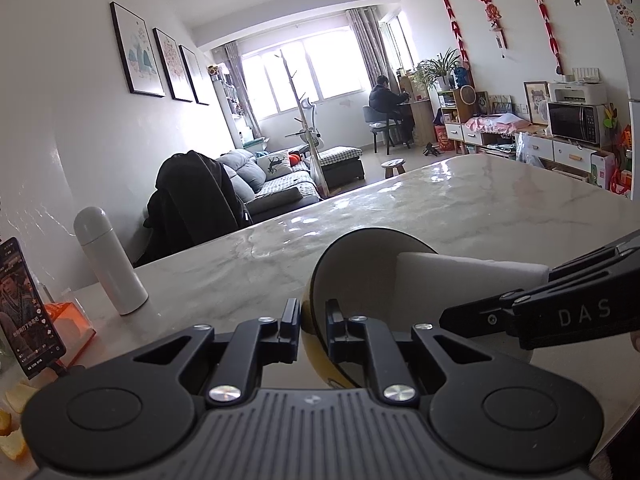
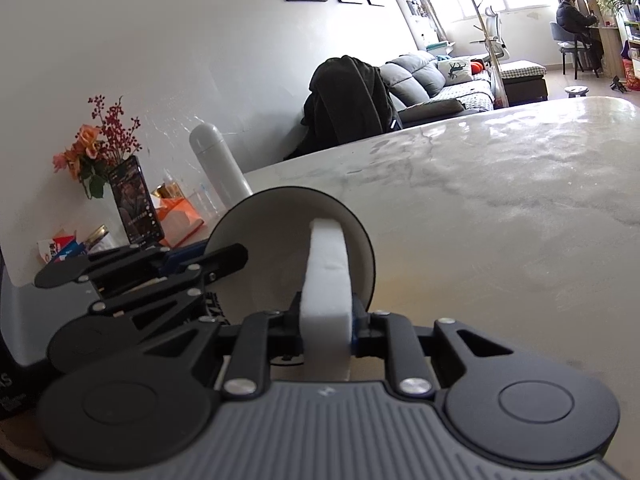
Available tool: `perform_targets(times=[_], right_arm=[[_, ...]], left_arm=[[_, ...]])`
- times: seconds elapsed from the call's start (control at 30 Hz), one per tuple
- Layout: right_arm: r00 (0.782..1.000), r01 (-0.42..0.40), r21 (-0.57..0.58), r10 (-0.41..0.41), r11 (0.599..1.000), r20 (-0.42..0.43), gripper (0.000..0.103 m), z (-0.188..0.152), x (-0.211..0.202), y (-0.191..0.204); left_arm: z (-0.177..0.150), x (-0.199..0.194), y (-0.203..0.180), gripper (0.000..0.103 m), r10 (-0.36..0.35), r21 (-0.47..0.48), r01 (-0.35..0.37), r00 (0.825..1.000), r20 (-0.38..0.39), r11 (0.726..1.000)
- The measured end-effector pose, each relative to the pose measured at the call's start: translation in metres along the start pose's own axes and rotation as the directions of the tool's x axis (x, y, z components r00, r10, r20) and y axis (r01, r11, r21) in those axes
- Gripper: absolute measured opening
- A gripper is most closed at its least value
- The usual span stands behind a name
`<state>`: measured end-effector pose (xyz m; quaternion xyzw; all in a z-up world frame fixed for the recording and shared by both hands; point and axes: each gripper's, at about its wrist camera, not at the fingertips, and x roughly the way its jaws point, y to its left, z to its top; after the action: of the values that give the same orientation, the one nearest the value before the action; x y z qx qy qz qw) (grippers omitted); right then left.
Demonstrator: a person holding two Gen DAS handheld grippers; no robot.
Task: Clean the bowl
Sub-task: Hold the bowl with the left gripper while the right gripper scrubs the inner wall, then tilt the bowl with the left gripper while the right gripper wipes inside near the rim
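- Left wrist view: left gripper (image 1: 313, 326) has its black jaws pinched on the rim of the round bowl, white inside with a yellow outside (image 1: 360, 268); one finger sits on the yellow outer wall, the other inside.
- Bowl is tipped on its side over the pale marble-pattern table (image 1: 440, 196), mouth turned toward the right gripper; whether it touches the table I cannot tell.
- Right gripper (image 1: 548, 280) comes in from the right edge, clamped on a white rectangular sponge block (image 1: 460, 276) whose far end is inside the bowl.
- Right wrist view: right gripper (image 2: 326, 320) jaws narrow, squeezing the sponge block (image 2: 326, 276) between them; sponge stands on edge, its tip against the bowl's (image 2: 256, 248) inner wall.
- Left gripper (image 2: 224, 276) visible at left, on the bowl rim.
- Further out, along the table's left edge by the wall: white cylindrical flask with rounded top (image 2: 218, 164), upright; propped black phone with lit screen (image 2: 136, 200); orange tissue box (image 2: 180, 216); vase of orange and red flowers (image 2: 98, 148).
- Orange peel pieces (image 1: 12, 420) at the left edge of the left wrist view.
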<state>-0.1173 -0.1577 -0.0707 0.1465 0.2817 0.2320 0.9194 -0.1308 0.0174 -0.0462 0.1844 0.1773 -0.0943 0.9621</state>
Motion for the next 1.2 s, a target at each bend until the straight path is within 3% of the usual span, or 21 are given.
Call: perform_targets(times=[0.33, 0.67, 0.83, 1.2], right_arm=[[0.997, -0.070, 0.047, 0.071, 0.996, -0.031, 0.021, -0.006, 0.002, -0.005], [0.990, -0.116, 0.013, 0.117, 0.993, -0.082, 0.021, -0.010, 0.006, 0.012], [0.990, -0.109, 0.012, 0.110, 0.994, -0.083, 0.021, -0.009, 0.006, 0.012], [0.999, -0.003, -0.026, 0.003, 1.000, -0.032, 0.021, -0.002, -0.003, 0.012]], left_arm=[[-0.001, 0.002, -0.001, 0.013, 0.011, 0.001, -0.011, 1.000, -0.013, 1.000], [0.002, 0.004, -0.003, 0.013, 0.011, 0.000, -0.011, 1.000, -0.026, 1.000], [0.002, 0.004, -0.004, 0.013, 0.009, 0.007, -0.008, 1.000, -0.026, 1.000], [-0.001, 0.001, -0.004, 0.013, 0.002, 0.026, -0.001, 0.999, -0.044, 1.000]])
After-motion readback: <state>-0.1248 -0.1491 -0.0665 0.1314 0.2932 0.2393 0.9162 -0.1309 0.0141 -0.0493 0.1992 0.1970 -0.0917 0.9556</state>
